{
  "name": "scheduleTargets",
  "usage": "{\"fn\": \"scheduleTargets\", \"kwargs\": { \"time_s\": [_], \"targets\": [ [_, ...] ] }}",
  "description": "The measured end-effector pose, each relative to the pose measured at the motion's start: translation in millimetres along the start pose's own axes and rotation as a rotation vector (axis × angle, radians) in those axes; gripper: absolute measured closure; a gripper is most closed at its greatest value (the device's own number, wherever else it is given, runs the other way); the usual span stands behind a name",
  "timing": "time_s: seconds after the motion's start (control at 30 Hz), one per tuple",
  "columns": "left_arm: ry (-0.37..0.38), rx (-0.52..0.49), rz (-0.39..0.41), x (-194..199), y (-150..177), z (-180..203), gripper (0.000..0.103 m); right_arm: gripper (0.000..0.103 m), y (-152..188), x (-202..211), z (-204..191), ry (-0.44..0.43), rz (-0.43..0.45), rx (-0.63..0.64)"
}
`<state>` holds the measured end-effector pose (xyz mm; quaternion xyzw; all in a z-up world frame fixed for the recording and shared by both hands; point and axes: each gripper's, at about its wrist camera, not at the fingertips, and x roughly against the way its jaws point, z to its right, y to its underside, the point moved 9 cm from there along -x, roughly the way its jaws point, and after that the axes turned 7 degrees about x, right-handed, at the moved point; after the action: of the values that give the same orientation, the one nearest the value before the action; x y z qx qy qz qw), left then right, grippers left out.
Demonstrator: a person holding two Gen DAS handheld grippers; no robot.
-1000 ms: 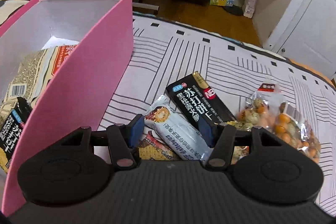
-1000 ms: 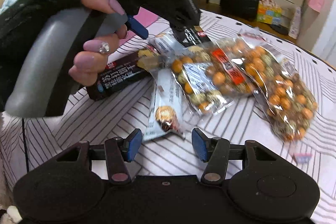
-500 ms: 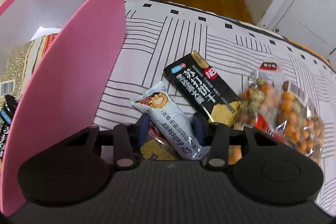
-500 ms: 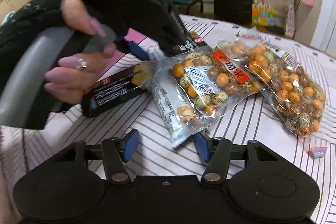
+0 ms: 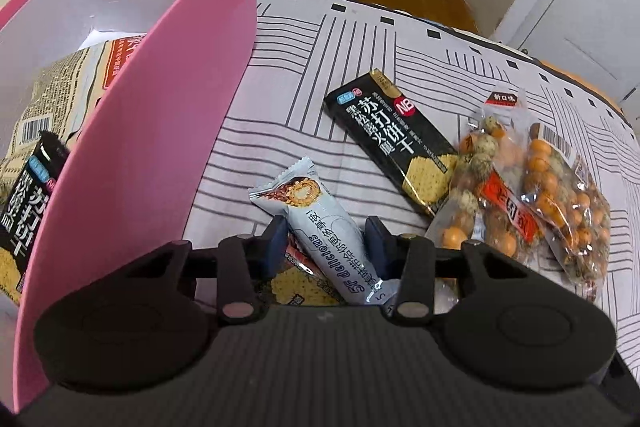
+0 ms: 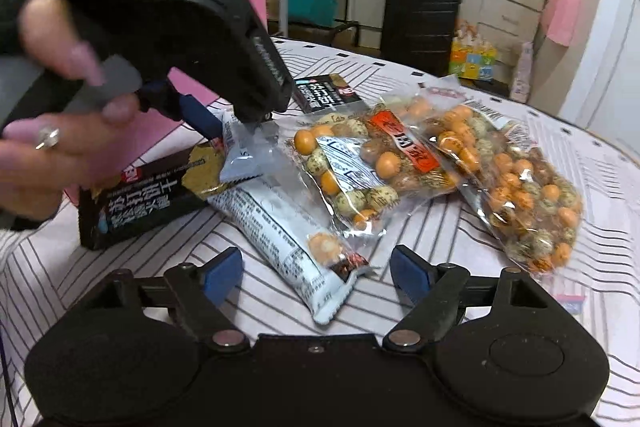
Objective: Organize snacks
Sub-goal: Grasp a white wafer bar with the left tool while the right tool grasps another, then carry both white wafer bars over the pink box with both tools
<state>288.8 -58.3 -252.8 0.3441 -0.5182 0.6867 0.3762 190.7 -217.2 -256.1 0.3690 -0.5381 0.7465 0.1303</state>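
Observation:
My left gripper (image 5: 326, 239) is shut on a pale blue snack bar (image 5: 320, 227), lifted a little over the striped cloth; the held bar's tail (image 6: 248, 151) shows under the left gripper in the right wrist view. A pink box (image 5: 160, 115) at the left holds cracker packs (image 5: 24, 195). A black cracker box (image 5: 392, 139) and two peanut bags (image 5: 532, 195) lie to the right. My right gripper (image 6: 316, 273) is open, with a second pale snack bar (image 6: 288, 231) lying between its fingers on the cloth. Another black cracker box (image 6: 148, 199) lies left of it.
The peanut bags (image 6: 400, 163) spread across the middle and right of the striped cloth (image 6: 600, 227). A black suitcase (image 6: 420, 15) and a white door (image 5: 580, 7) stand beyond the surface's far edge. The person's left hand (image 6: 60, 131) fills the right wrist view's left side.
My left gripper closed on the pale blue bar and raised it. My right gripper moved forward over the second bar and stayed open.

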Motion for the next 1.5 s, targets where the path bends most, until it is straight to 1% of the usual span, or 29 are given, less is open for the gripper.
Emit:
{"fn": "scheduleTargets", "kwargs": {
  "time_s": [0.07,0.1,0.13,0.17,0.2,0.23,0.37,0.47,0.5,0.57,0.6,0.67,0.83,1.0,1.17,1.33,1.5],
  "targets": [
    [-0.001,-0.004,0.003,2,3,0,0.062,0.021,-3,-1,1,-0.002,0.0,0.009],
    [-0.001,-0.005,0.003,3,4,1,0.062,0.031,-3,0,0,-0.007,-0.003,0.016],
    [0.0,-0.009,0.004,4,6,1,0.064,0.036,-5,0,0,-0.004,-0.012,0.023],
    [0.001,-0.015,0.007,6,7,1,0.068,0.039,-5,2,0,0.004,-0.03,0.028],
    [0.004,-0.029,0.002,7,9,3,0.068,0.044,-5,4,0,0.013,-0.048,0.034],
    [0.002,-0.049,-0.002,9,11,4,0.069,0.054,-5,7,-3,0.013,-0.057,0.037],
    [0.001,-0.07,0.004,13,11,6,0.069,0.06,2,19,-5,-0.029,-0.156,0.005],
    [0.007,-0.063,-0.003,13,12,5,0.069,0.061,7,24,-14,-0.114,-0.18,-0.041],
    [0.011,-0.058,-0.006,13,12,4,0.069,0.062,7,22,-14,-0.111,-0.176,-0.038],
    [0.017,-0.053,-0.011,14,13,3,0.069,0.066,9,21,-18,-0.074,-0.161,0.016],
    [0.019,-0.055,-0.01,15,13,4,0.069,0.071,8,21,-20,-0.053,-0.155,0.038],
    [0.022,-0.063,-0.006,18,14,4,0.07,0.072,6,22,-23,-0.042,-0.16,0.038],
    [0.029,-0.093,0.009,31,19,4,0.07,0.073,5,40,-22,-0.05,-0.157,0.012],
    [0.057,-0.106,0.022,51,26,6,0.07,0.073,6,53,-21,-0.063,-0.152,-0.028],
    [0.064,-0.126,0.002,74,43,6,0.07,0.073,3,71,-23,-0.092,-0.162,-0.059],
    [0.083,-0.137,-0.019,94,63,4,0.07,0.073,6,83,-21,-0.086,-0.198,-0.091],
    [0.091,-0.146,-0.01,117,73,-1,0.07,0.073,5,105,-21,-0.104,-0.186,-0.115]
  ]
}}
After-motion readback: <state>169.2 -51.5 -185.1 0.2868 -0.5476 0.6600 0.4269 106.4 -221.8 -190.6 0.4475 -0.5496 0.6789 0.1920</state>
